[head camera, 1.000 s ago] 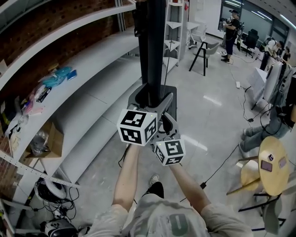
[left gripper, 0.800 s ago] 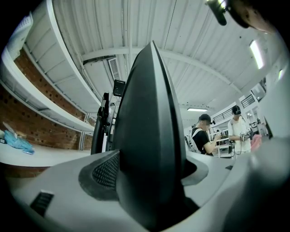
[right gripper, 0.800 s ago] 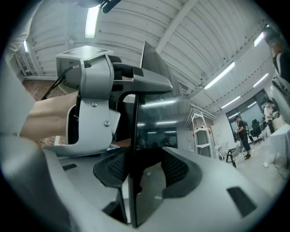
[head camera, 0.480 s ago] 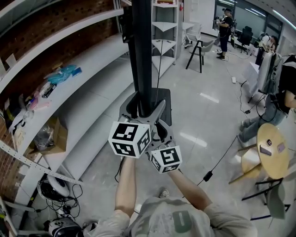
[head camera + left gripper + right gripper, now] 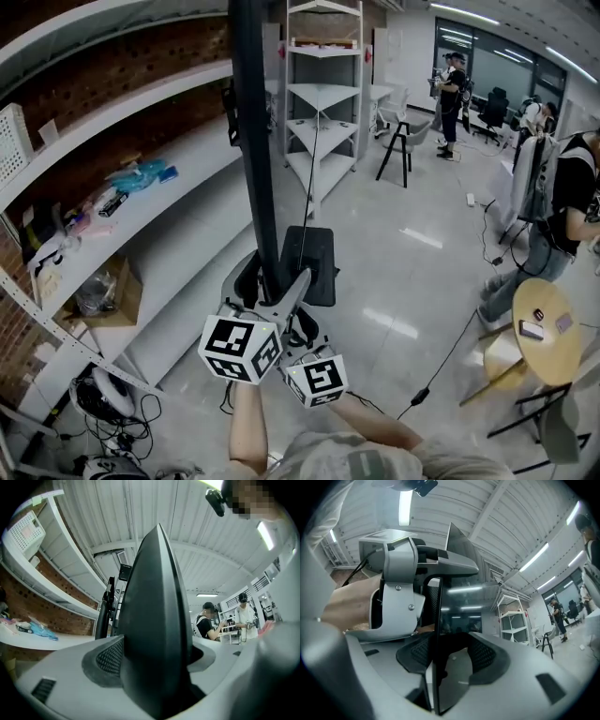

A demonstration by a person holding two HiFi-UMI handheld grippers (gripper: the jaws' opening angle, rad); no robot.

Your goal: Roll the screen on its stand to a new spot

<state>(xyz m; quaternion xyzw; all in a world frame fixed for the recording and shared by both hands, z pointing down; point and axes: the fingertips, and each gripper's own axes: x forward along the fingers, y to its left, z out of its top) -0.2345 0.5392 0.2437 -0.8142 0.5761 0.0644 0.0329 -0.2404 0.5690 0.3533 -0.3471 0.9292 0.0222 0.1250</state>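
Observation:
The tall black screen (image 5: pixel 251 141) stands edge-on in front of me in the head view, on a dark flat stand base (image 5: pixel 314 262) on the grey floor. My left gripper (image 5: pixel 270 305) is shut on the screen's near edge at about waist height. Right beside it, my right gripper (image 5: pixel 292 323) is shut on the same edge. In the left gripper view the screen's dark back (image 5: pixel 154 620) fills the space in the left gripper (image 5: pixel 154 667). The right gripper view shows the thin glossy screen (image 5: pixel 454 620) clamped in the right gripper (image 5: pixel 440 663), with the left gripper (image 5: pixel 401 592) on its far side.
Long white shelves (image 5: pixel 141 178) with small items line the brick wall at left, a cardboard box (image 5: pixel 112 291) below them. A white shelf unit (image 5: pixel 323 94) stands behind the screen. A floor cable (image 5: pixel 441 356), a round yellow table (image 5: pixel 544 328) and people (image 5: pixel 562 197) are at right.
The screen on its stand has rolled along the floor beside the wall shelves, with both grippers still clamped on its edge. The white shelf unit behind it has come fully into view.

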